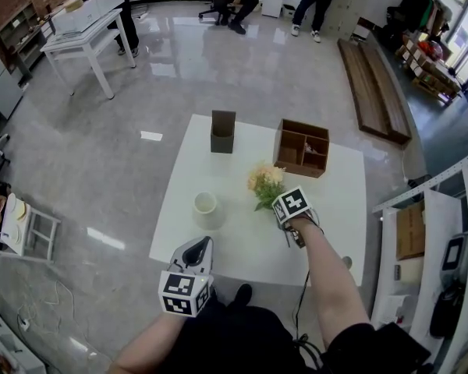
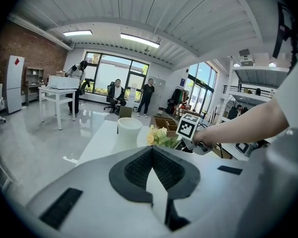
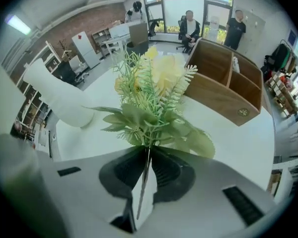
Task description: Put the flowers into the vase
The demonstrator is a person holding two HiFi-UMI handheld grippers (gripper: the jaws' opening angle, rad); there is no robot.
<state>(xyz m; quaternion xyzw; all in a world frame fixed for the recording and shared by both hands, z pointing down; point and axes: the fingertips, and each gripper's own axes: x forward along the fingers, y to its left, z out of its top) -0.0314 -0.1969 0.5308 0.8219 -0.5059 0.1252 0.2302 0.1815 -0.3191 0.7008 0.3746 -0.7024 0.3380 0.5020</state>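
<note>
Now | right gripper (image 3: 145,151) pinches flowers (image 3: 156,81) stem | left gripper (image 2: 151,151) closed, empty, hiding vase (image 2: 129,129) base

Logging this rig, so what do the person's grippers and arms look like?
The left gripper and right gripper have light grey bodies with black ribbed pads. Each carries a cube of black-and-white square markers. A thin black cable trails by the right arm; its sleeve is short and black.

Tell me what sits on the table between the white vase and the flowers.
Nothing: the head view shows only bare white table between the white vase and the flowers.
</note>
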